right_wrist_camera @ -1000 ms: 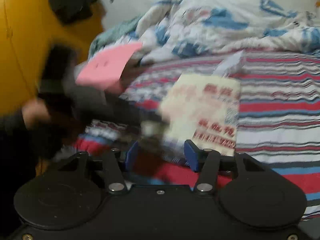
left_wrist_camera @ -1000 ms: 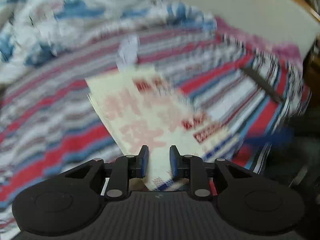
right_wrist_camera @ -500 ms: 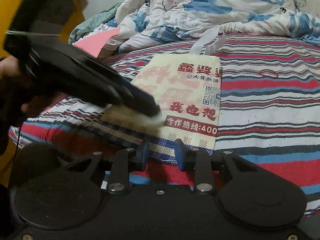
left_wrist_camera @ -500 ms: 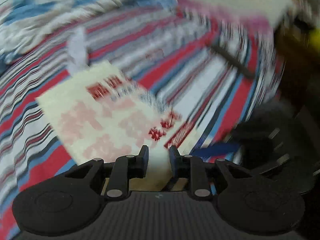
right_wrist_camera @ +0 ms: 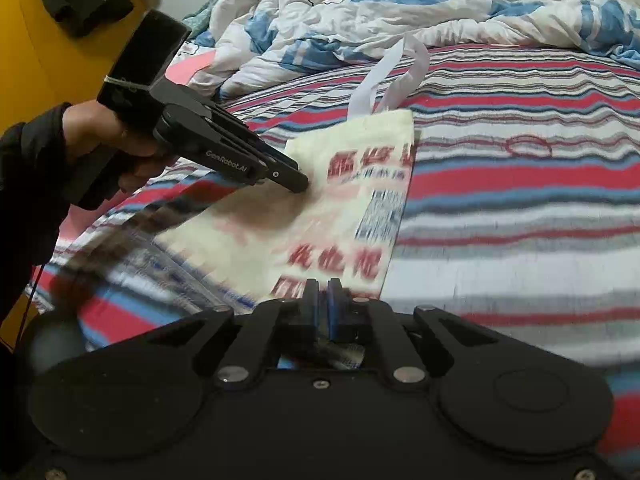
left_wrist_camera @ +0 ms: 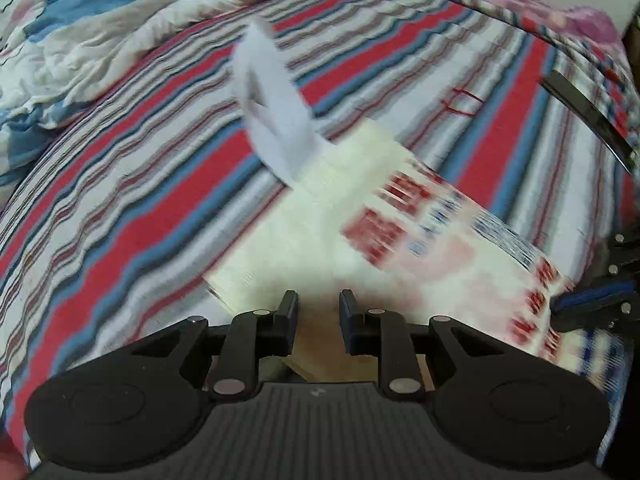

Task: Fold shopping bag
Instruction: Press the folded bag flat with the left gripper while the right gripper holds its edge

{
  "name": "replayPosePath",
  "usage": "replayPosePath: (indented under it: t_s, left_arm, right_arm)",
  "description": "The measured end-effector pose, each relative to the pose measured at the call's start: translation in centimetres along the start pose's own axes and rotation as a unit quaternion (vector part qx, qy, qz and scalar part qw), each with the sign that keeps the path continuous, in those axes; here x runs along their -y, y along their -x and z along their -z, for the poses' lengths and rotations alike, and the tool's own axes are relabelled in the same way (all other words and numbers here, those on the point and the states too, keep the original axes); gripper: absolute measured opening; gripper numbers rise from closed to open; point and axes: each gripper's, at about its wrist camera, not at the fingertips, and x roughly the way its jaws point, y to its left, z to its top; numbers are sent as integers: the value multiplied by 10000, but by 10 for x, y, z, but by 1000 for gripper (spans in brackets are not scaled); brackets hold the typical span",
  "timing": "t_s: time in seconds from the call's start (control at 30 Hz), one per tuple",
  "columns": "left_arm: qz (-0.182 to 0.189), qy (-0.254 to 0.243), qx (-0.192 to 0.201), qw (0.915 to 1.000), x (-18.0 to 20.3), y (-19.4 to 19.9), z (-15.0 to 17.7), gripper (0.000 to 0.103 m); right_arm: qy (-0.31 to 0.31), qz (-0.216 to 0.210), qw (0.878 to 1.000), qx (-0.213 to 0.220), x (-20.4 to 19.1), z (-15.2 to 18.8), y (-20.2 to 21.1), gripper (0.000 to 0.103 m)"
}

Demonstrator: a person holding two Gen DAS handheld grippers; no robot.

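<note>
Cream cloth shopping bag (right_wrist_camera: 340, 200) with red print, flat on a striped bedsheet (right_wrist_camera: 520, 200), held for a fold.

Right-wrist view, left to right: yellow wall at the left edge; the left gripper (right_wrist_camera: 298, 184) at centre left, its tips on the bag's middle, probably pinning it for a crease; the bag's white handles (right_wrist_camera: 396, 72) at upper centre, pointing to the rumpled quilt (right_wrist_camera: 400, 4); the right gripper (right_wrist_camera: 323, 300) at lower centre, fingers together on the bag's near edge, likely to lift it over. Left-wrist view: the left gripper's fingers (left_wrist_camera: 289, 314) stand slightly apart over the cloth; whether they grip it, I cannot tell.
</note>
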Motion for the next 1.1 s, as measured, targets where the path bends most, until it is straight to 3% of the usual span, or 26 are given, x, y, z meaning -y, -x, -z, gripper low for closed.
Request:
replayPosePath:
  t_s: [0.2, 0.37, 0.6, 0.67, 0.73, 0.83, 0.97, 1.1]
  left_arm:
    - [-113, 211, 227, 9995, -24, -6, -5, 22]
    - [-185, 176, 314, 9992, -20, -4, 1, 21]
    - [-4, 293, 575, 9979, -14, 23, 8, 22]
    - [134, 314, 806, 9962, -4, 45, 13, 22]
    - [364, 292, 979, 9941, 13, 66, 22, 22]
    - [648, 183, 900, 9937, 48, 79, 42, 22]
    - [416, 262, 549, 9973, 84, 64, 73, 21]
    - [309, 707, 790, 9939, 91, 71, 90, 21]
  right_arm:
    - [114, -57, 9997, -193, 10, -31, -27, 3]
    - [-129, -126, 9991, -390, 34, -65, -58, 3]
    - [-428, 176, 9988, -127, 53, -86, -78, 3]
    - [-488, 78, 9987, 117, 50, -85, -60, 4]
    - [-414, -298, 9983, 272, 38, -82, -33, 4]
    - [-524, -749, 9957, 166, 19, -60, -3, 4]
    - [-755, -539, 9940, -573, 14, -12, -16, 4]
    - [-1241, -686, 9896, -242, 22, 11, -2, 5]
